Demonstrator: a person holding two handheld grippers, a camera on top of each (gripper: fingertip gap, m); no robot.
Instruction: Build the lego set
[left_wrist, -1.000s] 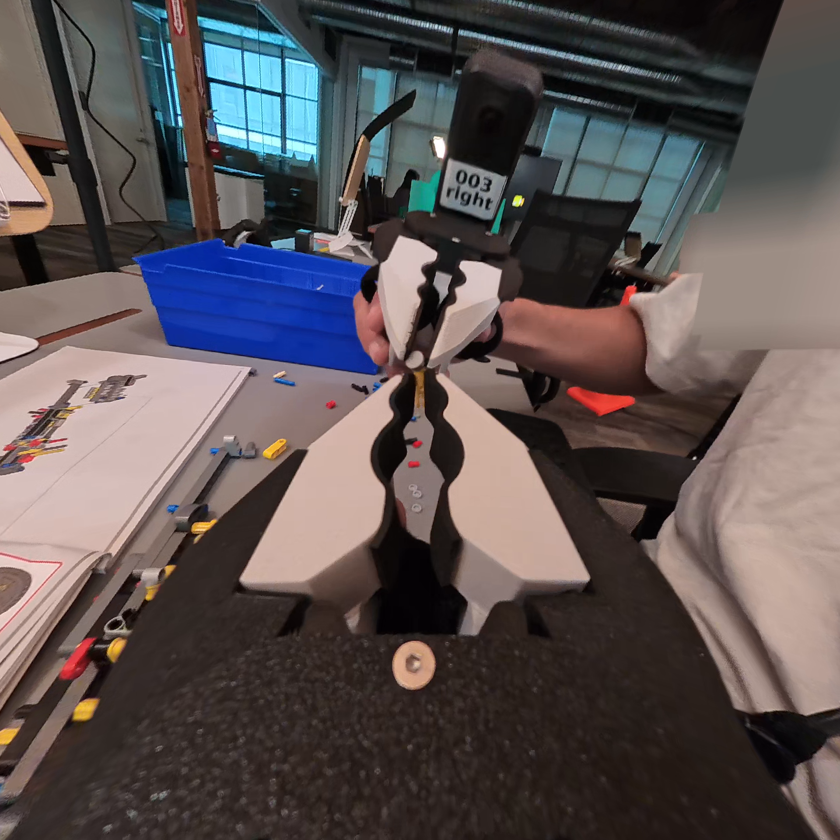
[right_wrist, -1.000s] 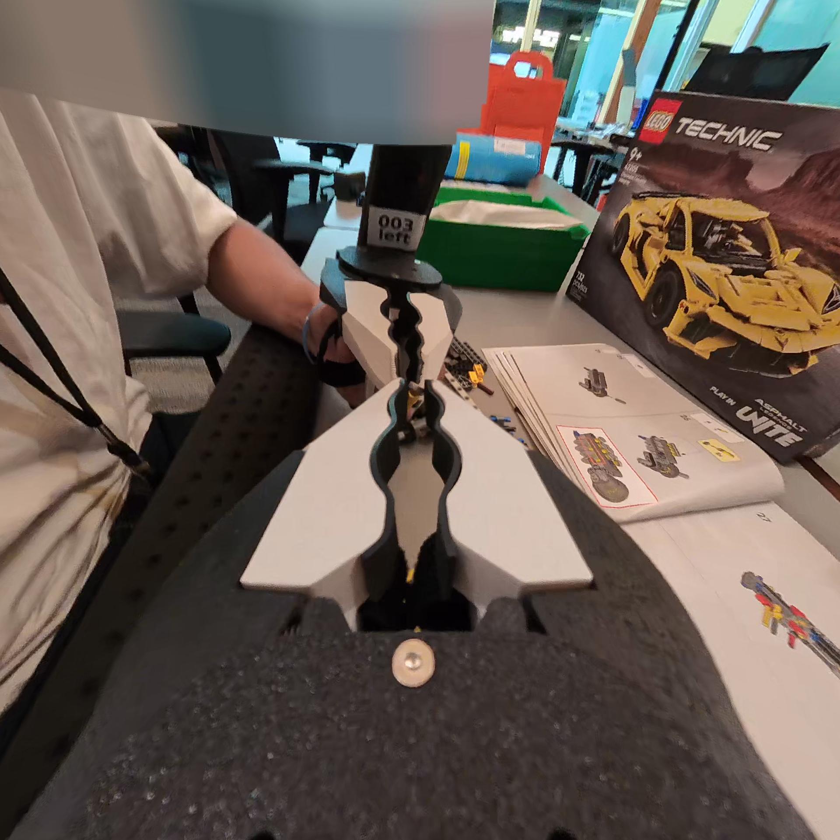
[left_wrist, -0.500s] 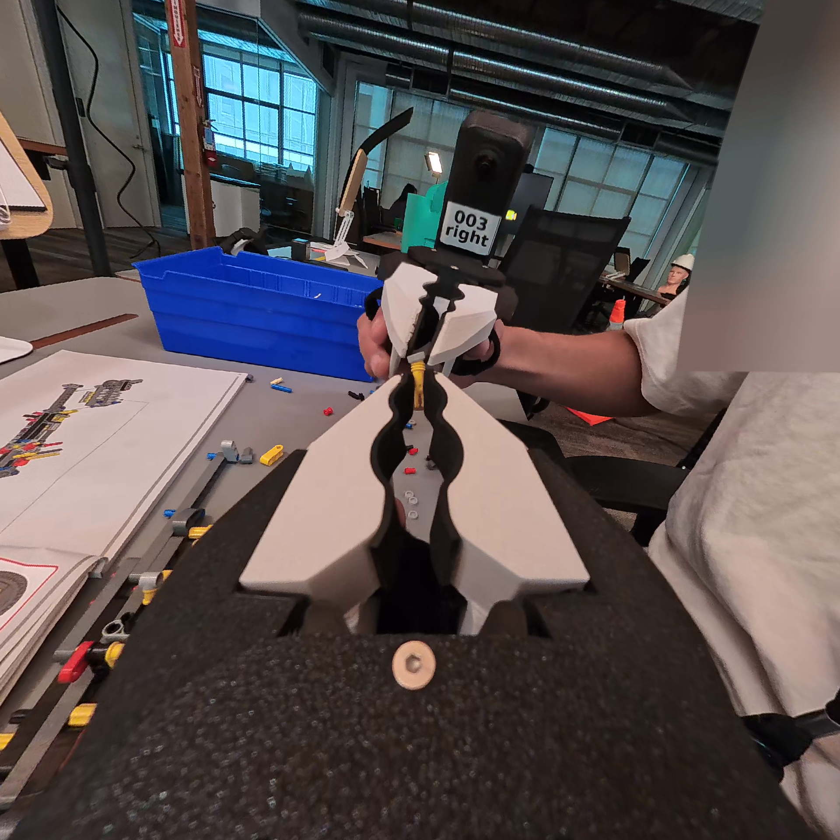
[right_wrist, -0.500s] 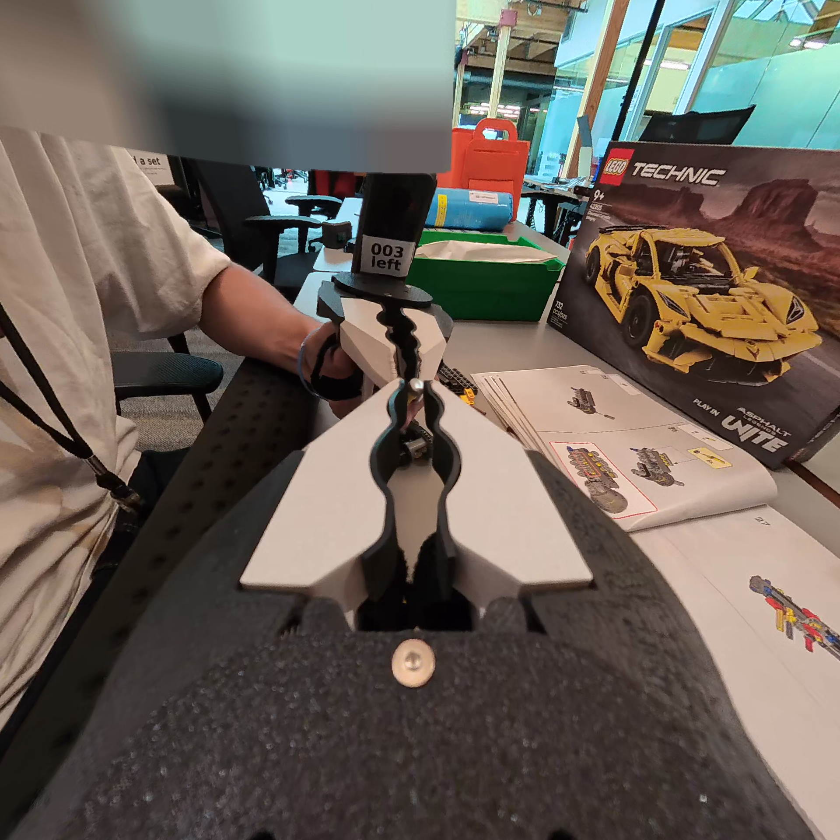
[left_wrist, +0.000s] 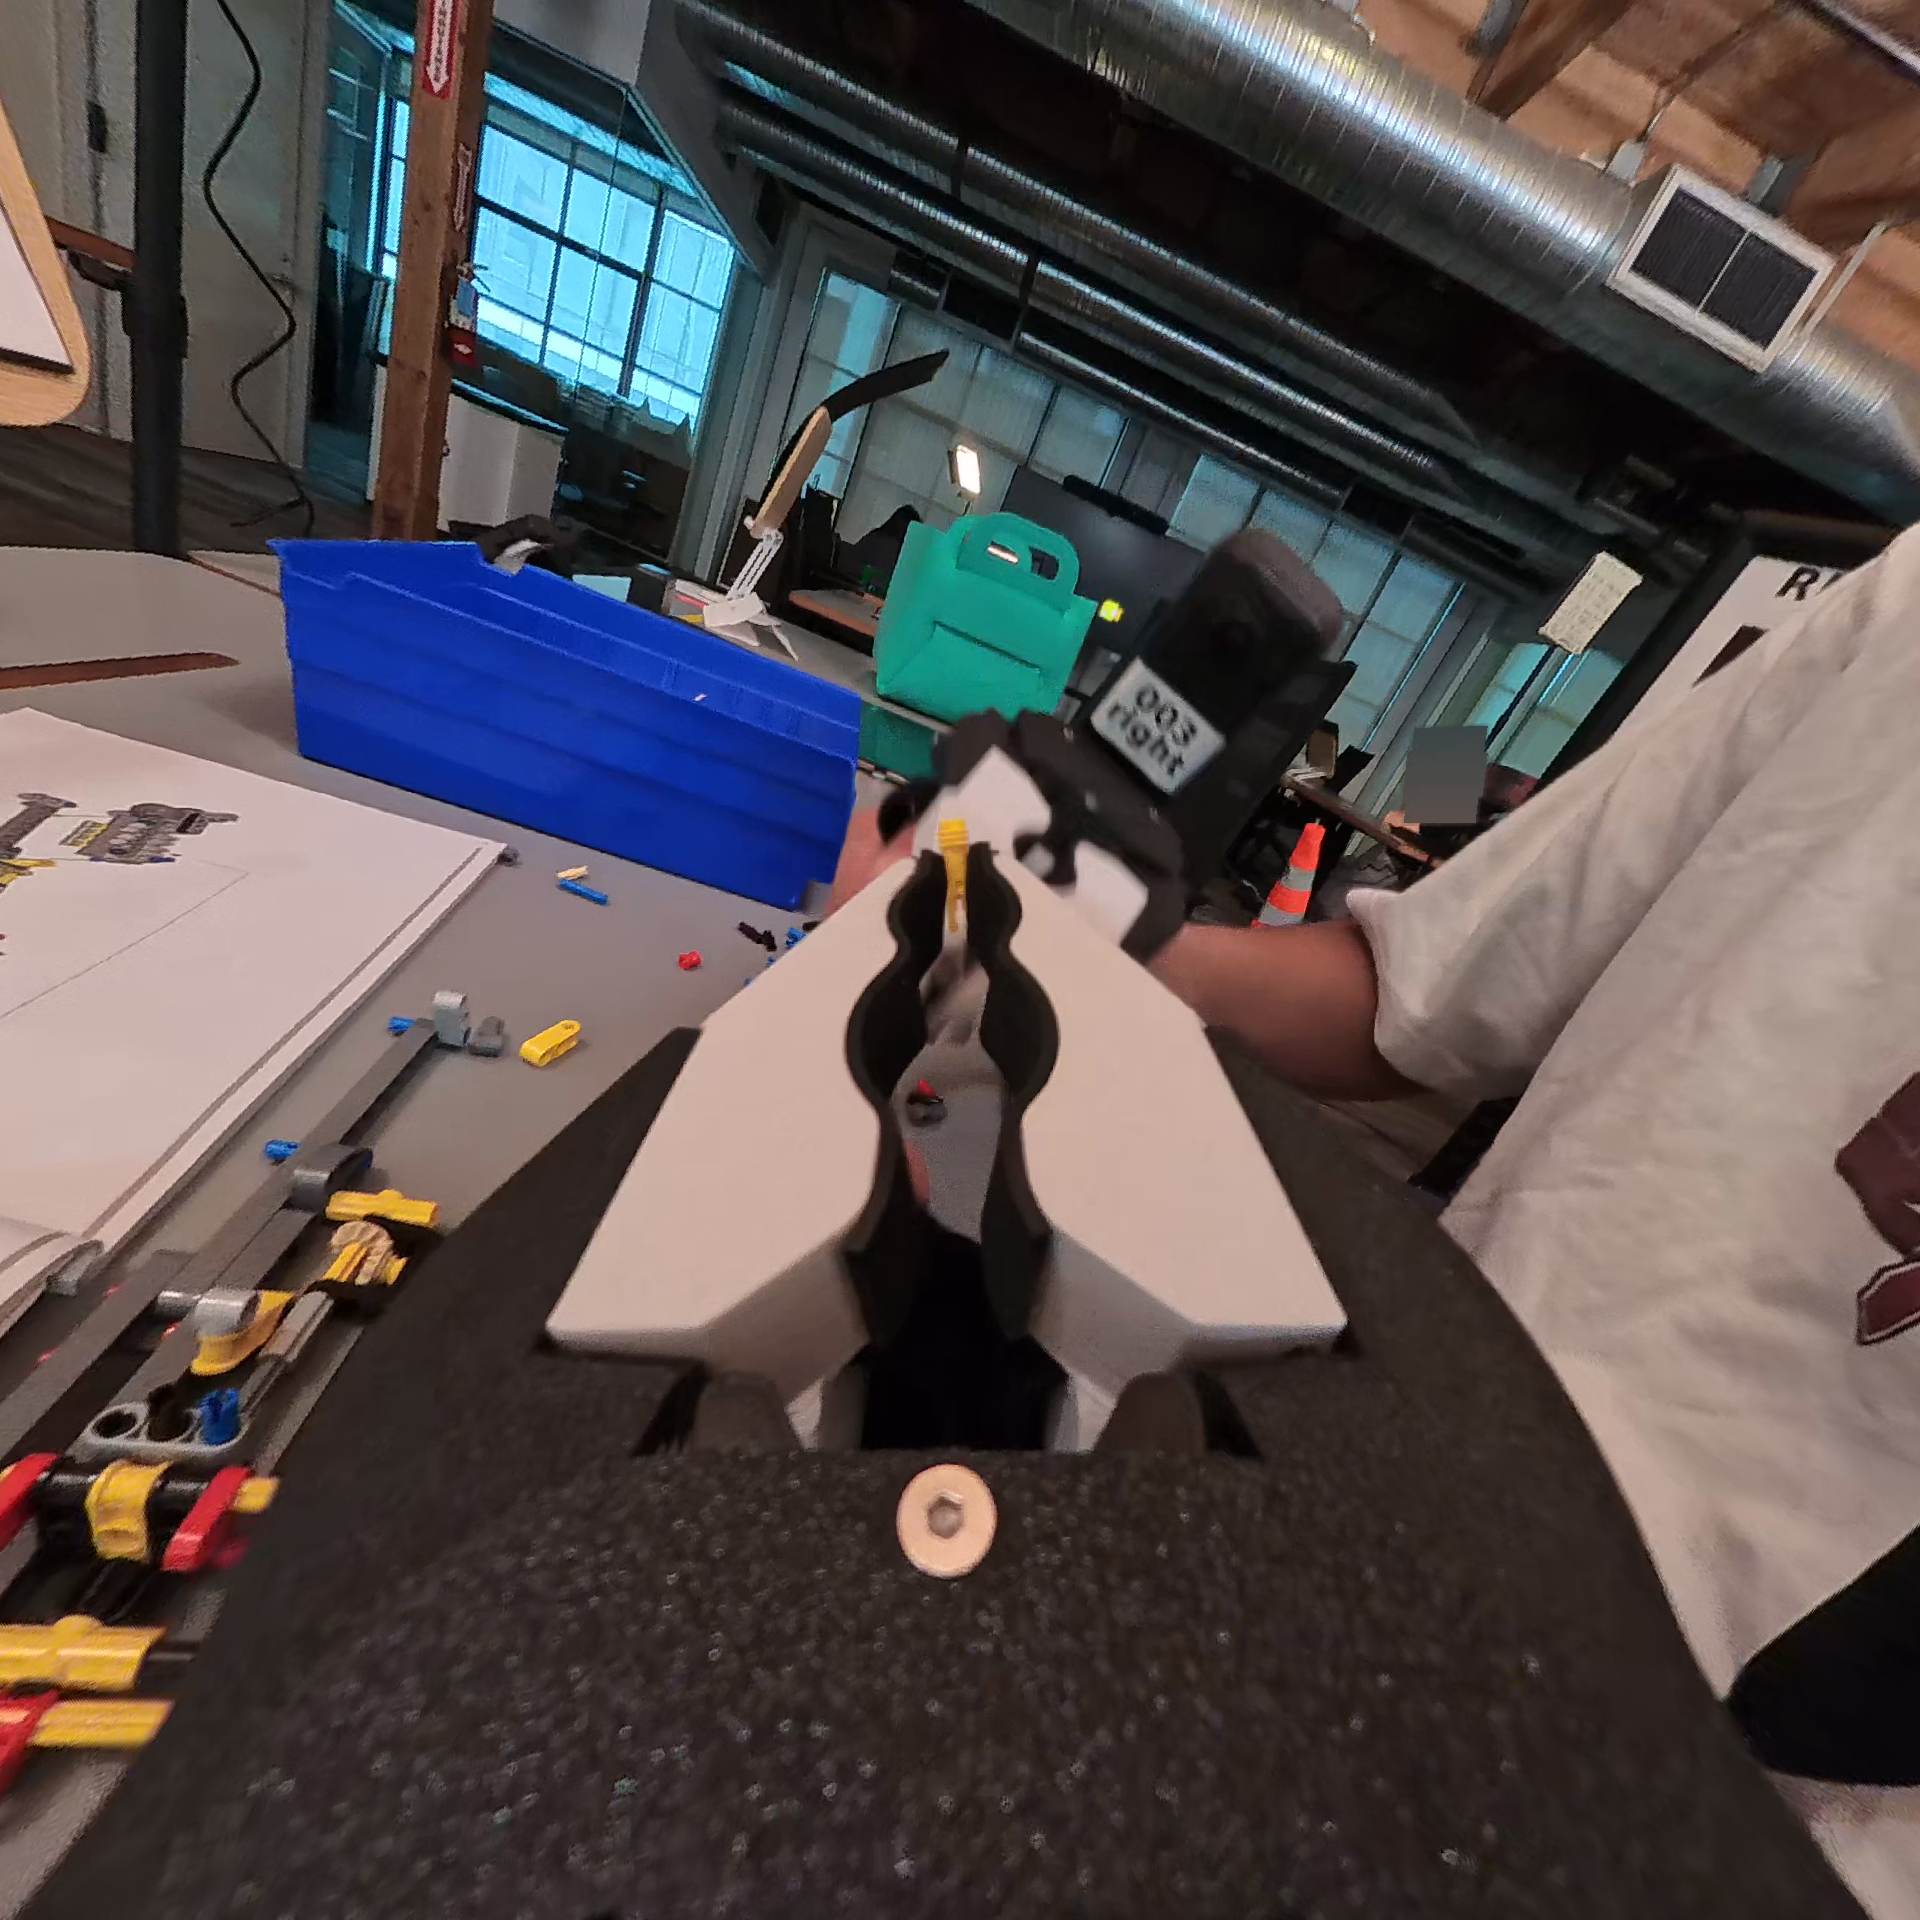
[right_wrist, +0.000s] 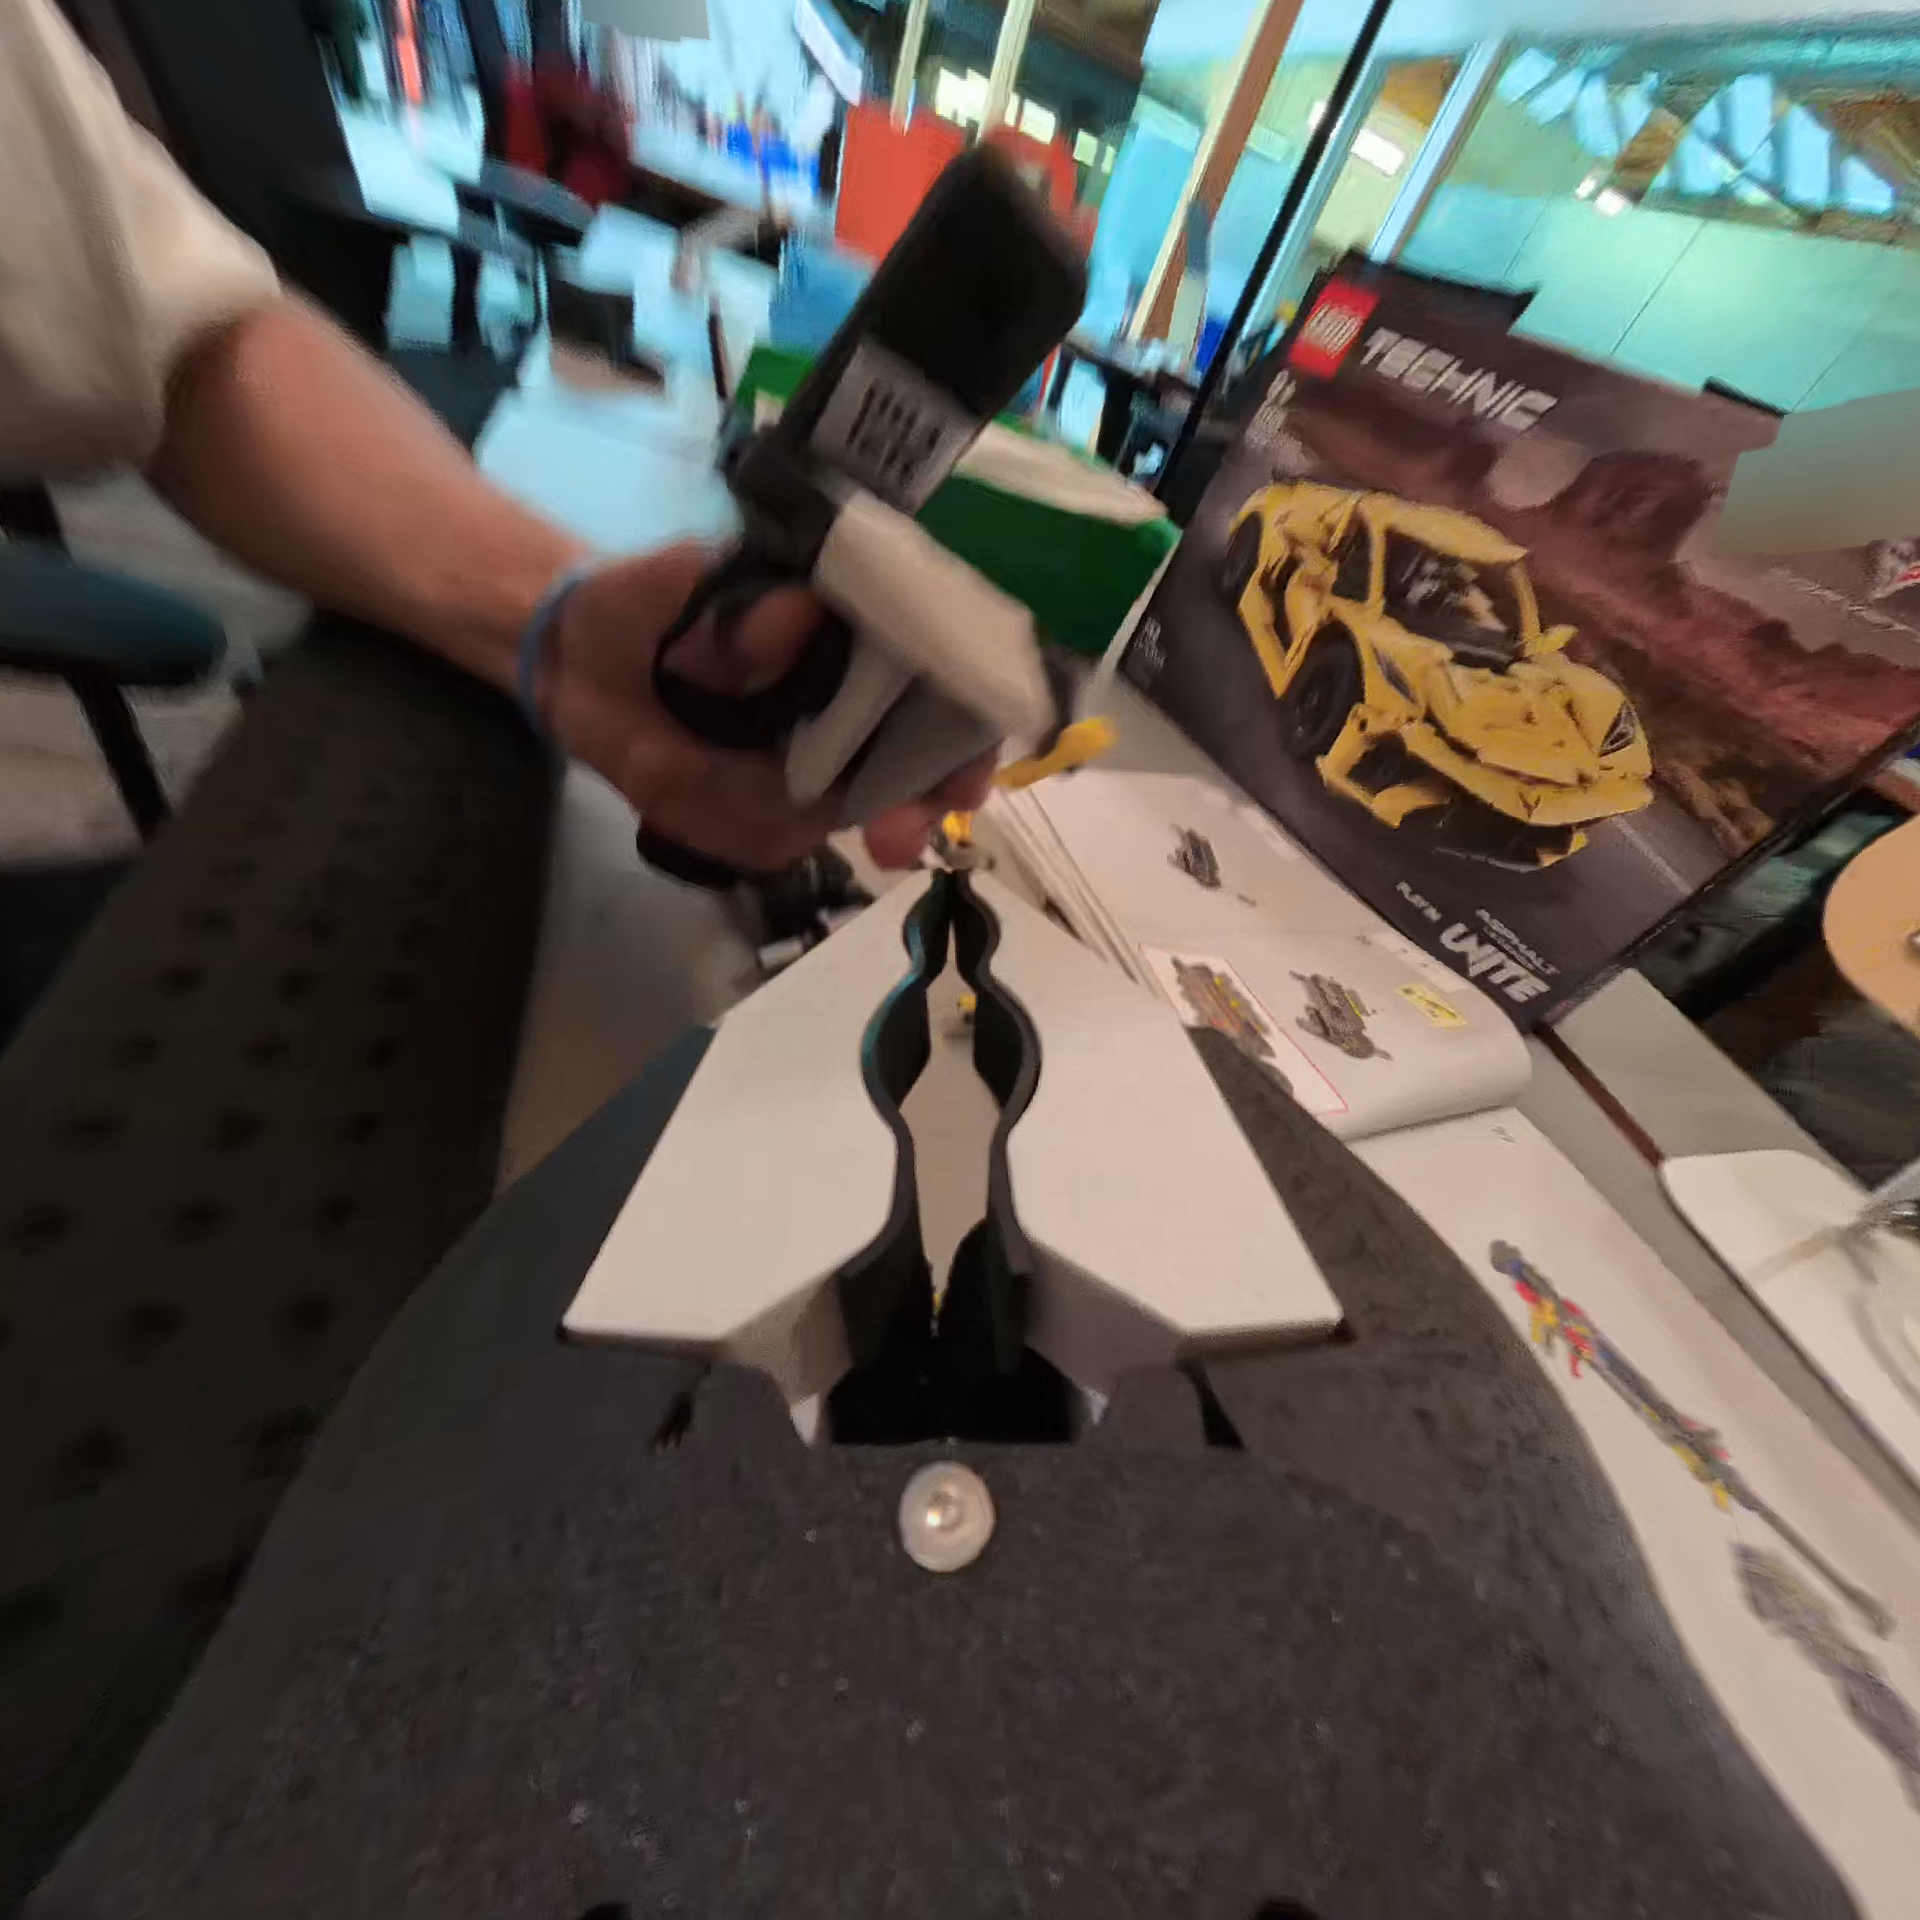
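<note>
yellow pin pinched at left claw tip, right claw tip just beyond

grey table with open instruction book on the left, blue bin far left, set box far right in the right wrist view. part-built lego assembly lies near left along the table edge; loose pieces scattered between book and bin. left gripper held above the table, tips pinching a small yellow pin upright. right gripper tips pressed together; whether they grip a piece, cannot tell (blur). the two tips nearly meet.
</note>
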